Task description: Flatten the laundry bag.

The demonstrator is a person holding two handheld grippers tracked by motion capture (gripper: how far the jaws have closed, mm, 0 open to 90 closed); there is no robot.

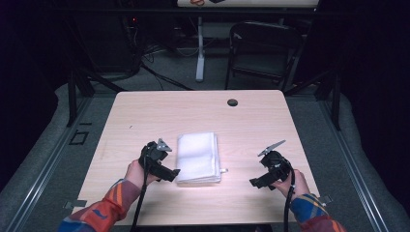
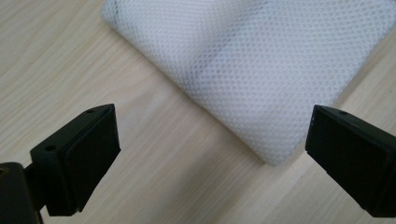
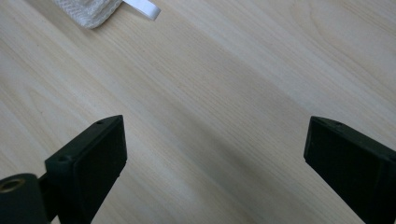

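Note:
A folded white mesh bag (image 1: 197, 157) lies flat in the middle of the light wooden table (image 1: 145, 116), with a small white tab (image 1: 223, 170) sticking out at its near right corner. My left gripper (image 1: 169, 174) is open at the bag's near left corner. In the left gripper view the mesh bag (image 2: 252, 70) lies just beyond the wide-apart jaws of the left gripper (image 2: 212, 149). My right gripper (image 1: 256, 182) is open over bare wood, well right of the bag. The right gripper view shows the bag's corner (image 3: 88, 11) and white tab (image 3: 142, 8) far ahead of the right gripper (image 3: 215, 154).
A dark round grommet (image 1: 232, 102) sits near the table's far edge. Beyond the table stand a black chair (image 1: 263, 50) and a white table leg (image 1: 199, 48) on grey floor. Metal rails run along both sides of the table.

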